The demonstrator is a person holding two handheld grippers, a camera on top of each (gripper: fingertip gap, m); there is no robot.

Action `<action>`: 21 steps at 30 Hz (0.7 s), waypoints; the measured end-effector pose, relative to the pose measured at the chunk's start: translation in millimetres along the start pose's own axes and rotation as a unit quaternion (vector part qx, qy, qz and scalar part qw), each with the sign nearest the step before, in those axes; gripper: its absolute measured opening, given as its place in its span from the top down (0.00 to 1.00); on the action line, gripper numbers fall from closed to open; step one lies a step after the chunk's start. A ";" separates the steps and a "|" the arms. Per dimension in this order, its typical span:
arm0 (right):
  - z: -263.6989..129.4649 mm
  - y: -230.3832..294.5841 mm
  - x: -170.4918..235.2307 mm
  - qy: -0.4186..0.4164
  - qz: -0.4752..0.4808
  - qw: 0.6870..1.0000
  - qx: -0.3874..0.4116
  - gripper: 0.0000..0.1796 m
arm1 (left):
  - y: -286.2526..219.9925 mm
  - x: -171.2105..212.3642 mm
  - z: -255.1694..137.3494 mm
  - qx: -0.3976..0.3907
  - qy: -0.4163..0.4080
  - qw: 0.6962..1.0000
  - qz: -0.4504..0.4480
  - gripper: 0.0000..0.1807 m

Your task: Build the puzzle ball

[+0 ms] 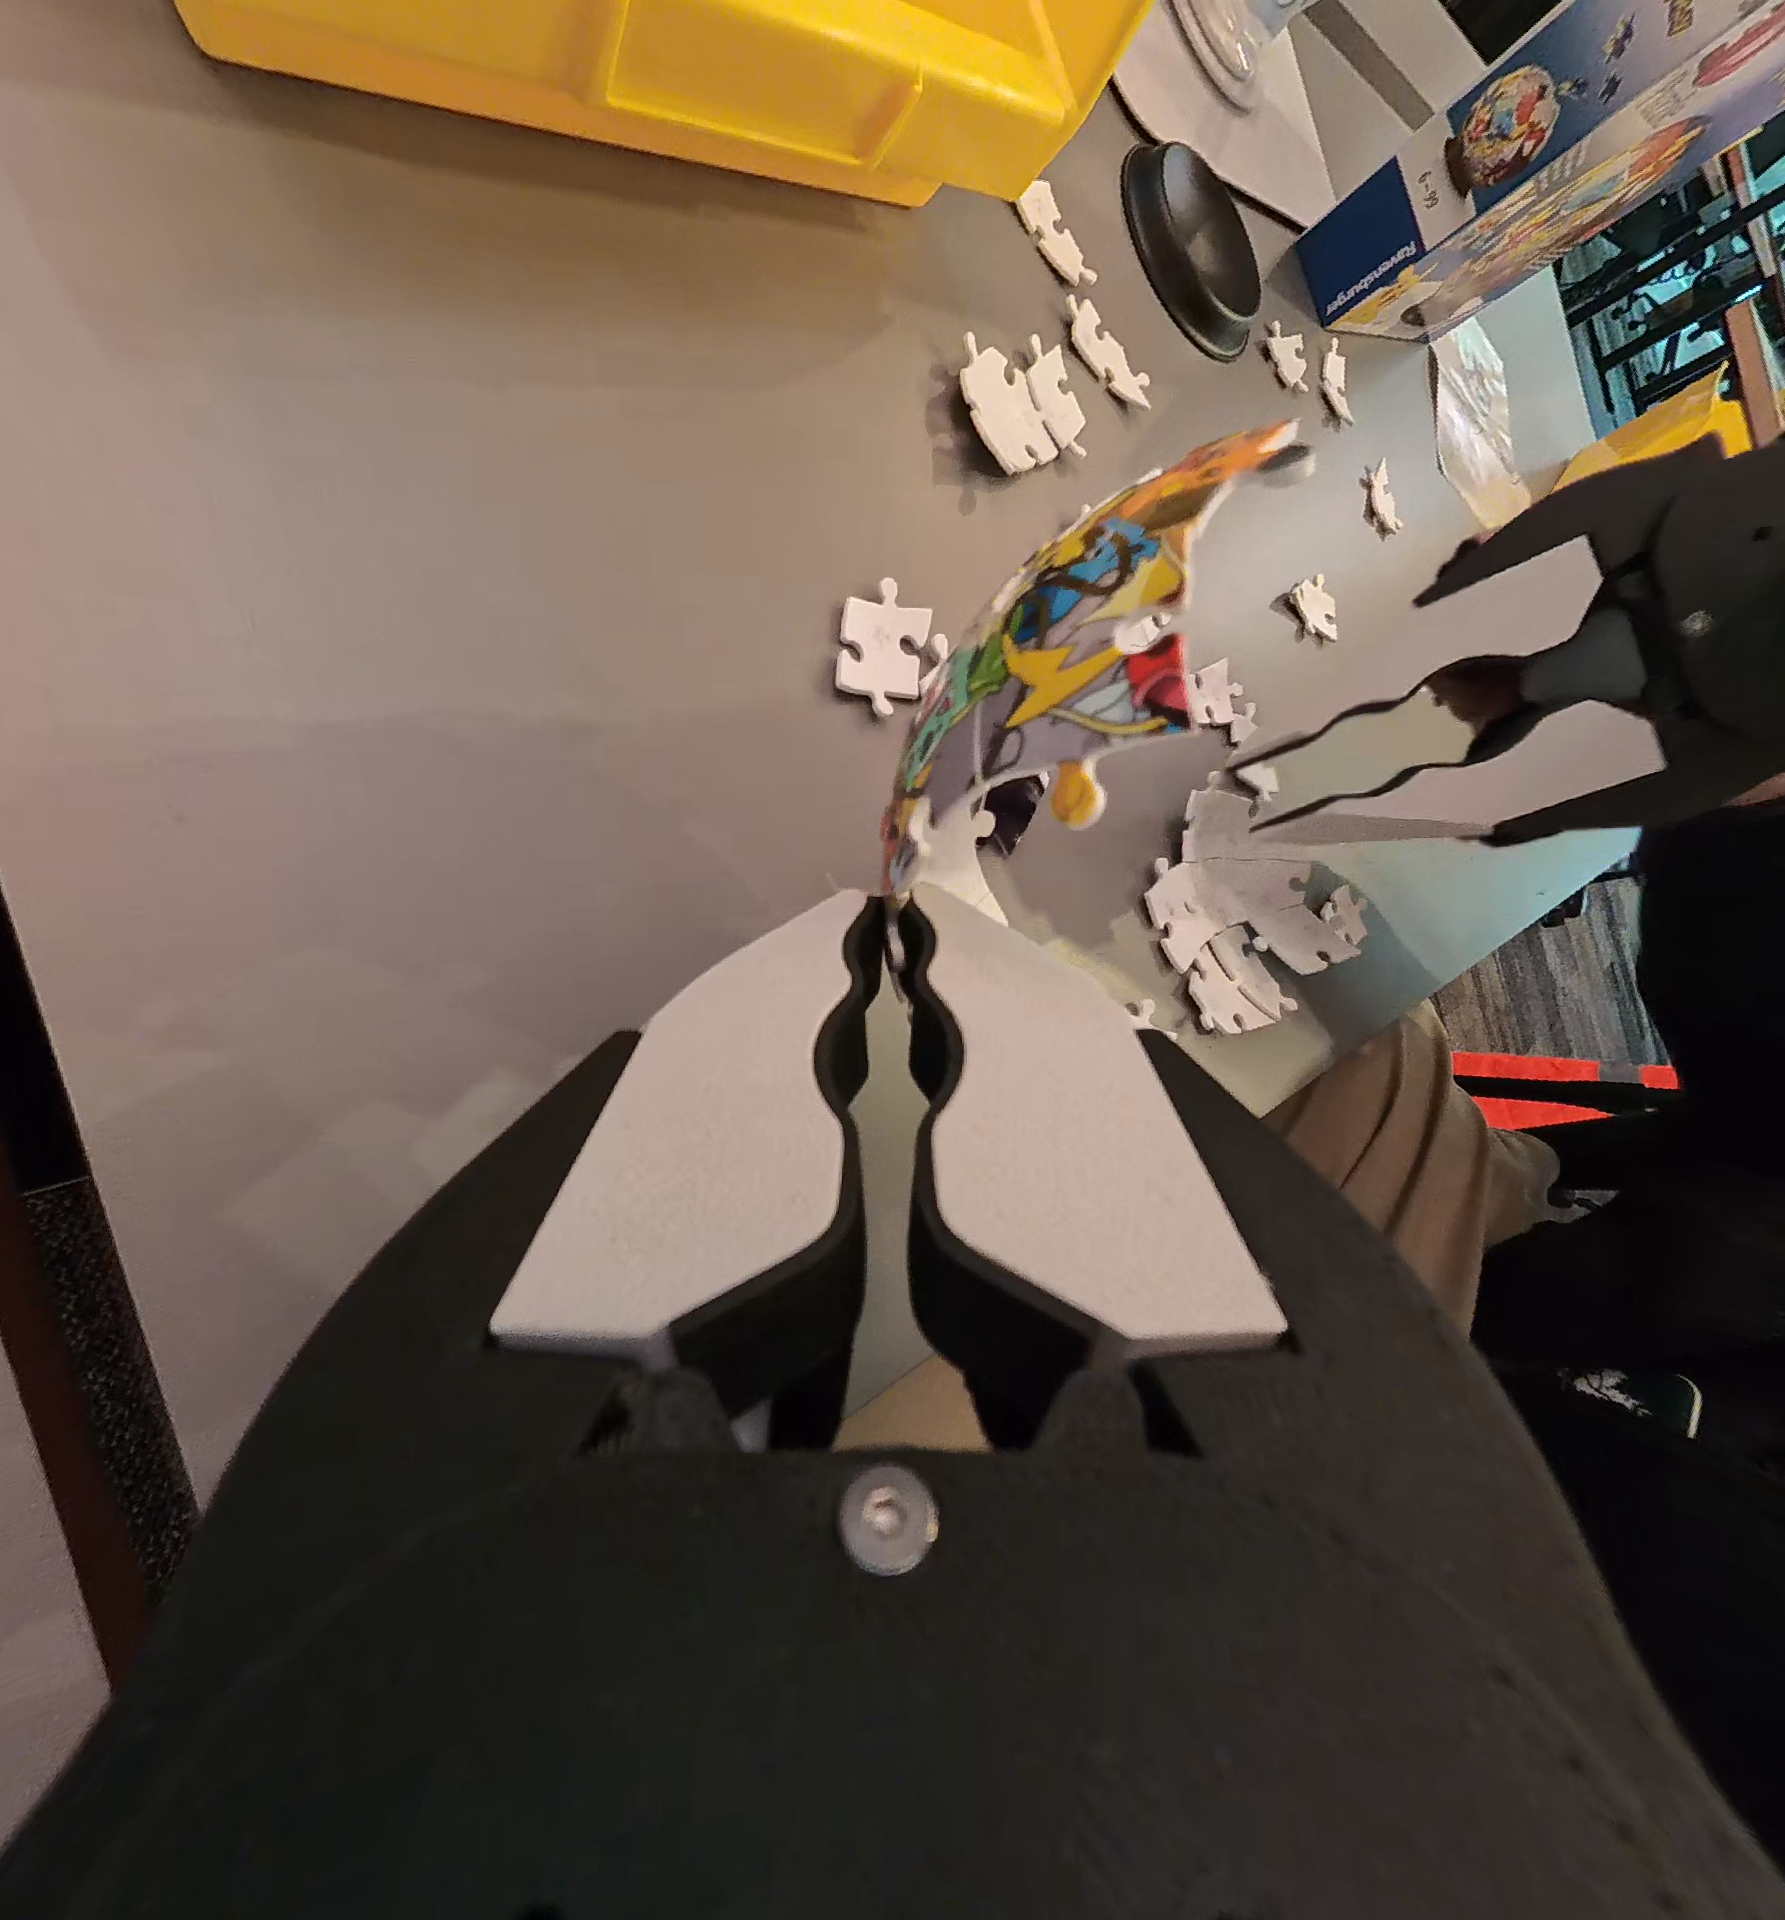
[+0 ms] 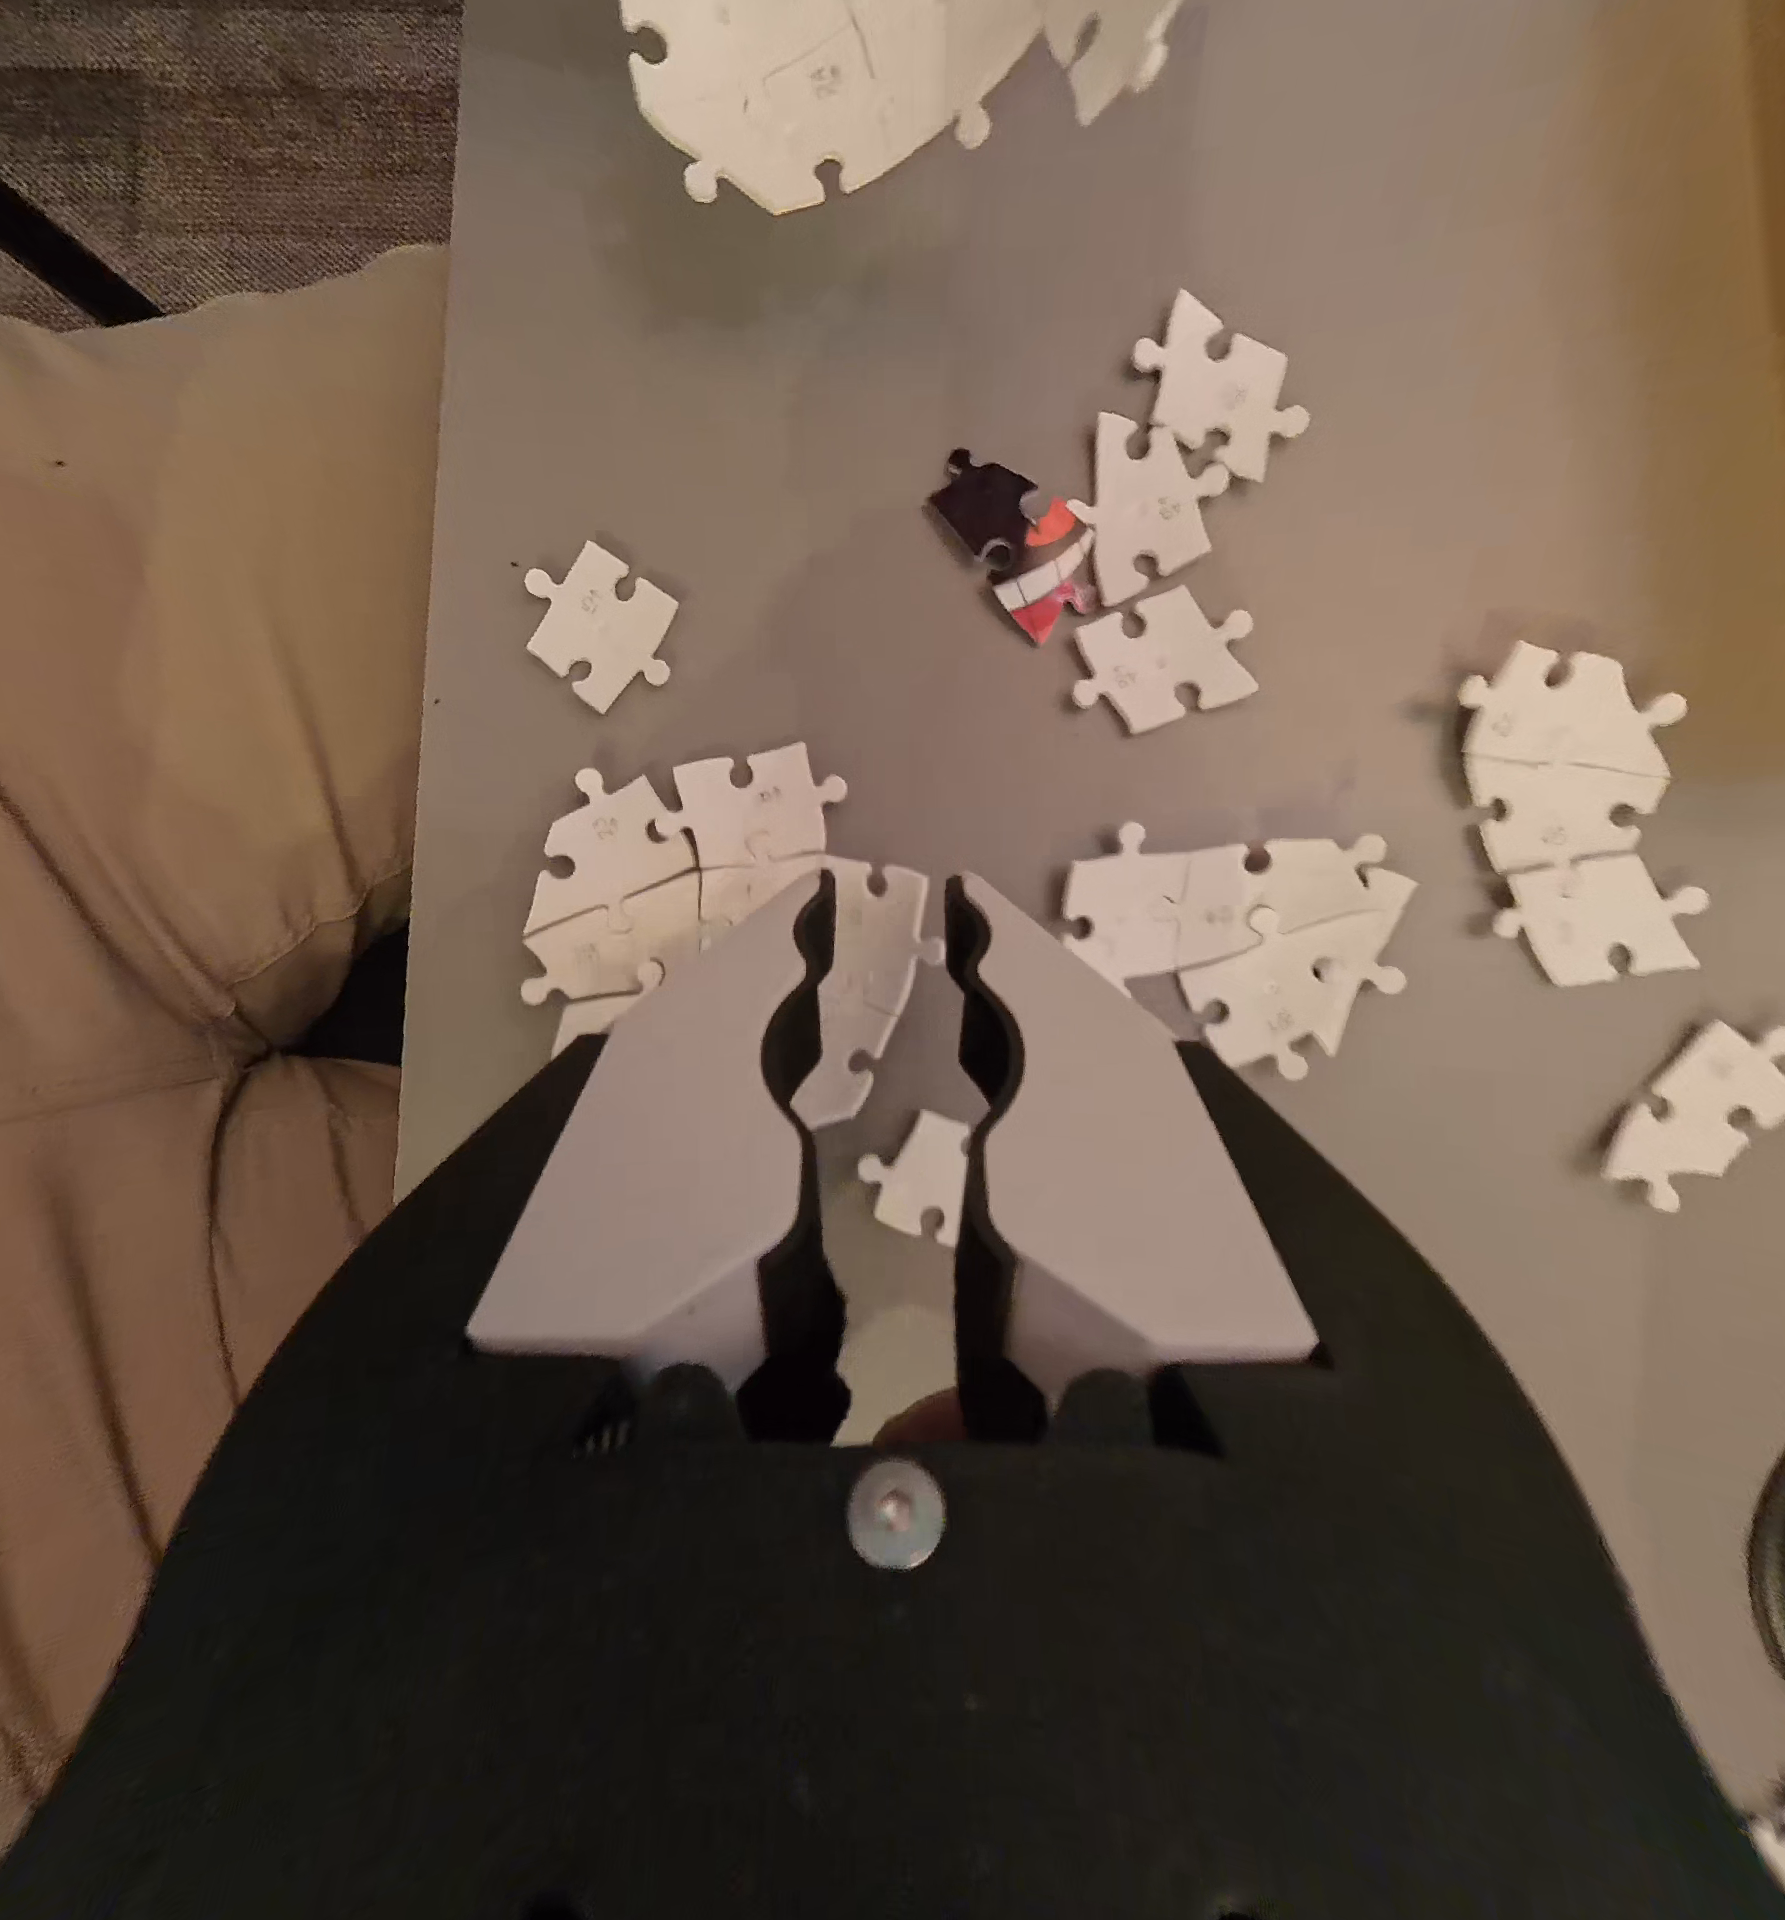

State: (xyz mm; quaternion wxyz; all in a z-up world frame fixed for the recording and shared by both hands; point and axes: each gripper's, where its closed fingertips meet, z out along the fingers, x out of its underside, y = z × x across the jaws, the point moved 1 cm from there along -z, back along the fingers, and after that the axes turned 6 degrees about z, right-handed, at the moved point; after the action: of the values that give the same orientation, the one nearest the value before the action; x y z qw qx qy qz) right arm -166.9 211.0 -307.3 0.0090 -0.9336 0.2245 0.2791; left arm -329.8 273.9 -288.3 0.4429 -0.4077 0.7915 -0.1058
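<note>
While the left gripper (image 1: pixel 896 935) has its jaws clenched on the lower edge of the partly built puzzle ball (image 1: pixel 1064 665), that colourful curved shell stands lifted above the grey counter (image 1: pixel 452 623), its printed side outward and its white inner side showing in the right wrist view (image 2: pixel 794 94) at the top edge. The right gripper (image 2: pixel 886 894) hangs with its jaws released, a clear gap between the tips, over a joined cluster of white face-down pieces (image 2: pixel 639 883) near the counter's edge; nothing sits in its grasp. Just beside that cluster lies a second joined group (image 2: pixel 1252 935), and farther out a third (image 2: pixel 1574 810), along with loose single pieces (image 2: pixel 602 623) scattered white side up. One pair of pieces lies face up, dark and red (image 2: pixel 1023 551), touching a white neighbour. In the left wrist view the right gripper (image 1: pixel 1272 790) shows farther off, its tips spread above the white pieces (image 1: pixel 1231 935) near the shell. Beyond the shell more white pieces (image 1: pixel 1018 400) lie near a black round stand (image 1: pixel 1189 249), a yellow bin (image 1: pixel 659 83) and the blue puzzle box (image 1: pixel 1490 208). A person's beige trouser leg (image 2: pixel 140 727) shows past the counter's edge.
</note>
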 end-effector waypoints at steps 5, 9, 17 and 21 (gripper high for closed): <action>-18.3 -11.6 17.5 0.024 0.051 0.998 -0.001 0.84 | 0.6 0.0 0.9 0.000 0.003 1.000 0.001 0.99; -28.1 -12.1 36.8 0.047 0.099 0.994 -0.013 0.83 | 0.8 -1.1 1.9 0.000 0.007 1.000 0.004 0.99; -25.9 17.7 57.4 0.022 0.199 0.976 -0.091 0.85 | -0.5 -1.9 8.0 0.001 0.017 1.000 0.009 0.99; -16.8 24.9 55.0 0.009 0.236 0.964 -0.121 0.85 | -4.2 -4.4 11.9 0.004 0.021 1.000 0.013 0.99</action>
State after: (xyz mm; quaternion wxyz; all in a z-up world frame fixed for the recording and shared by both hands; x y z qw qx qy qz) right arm -128.0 163.5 -319.3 -0.1726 -0.8505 0.4033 0.2903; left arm -316.9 276.7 -290.3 0.4293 -0.3931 0.8054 -0.1121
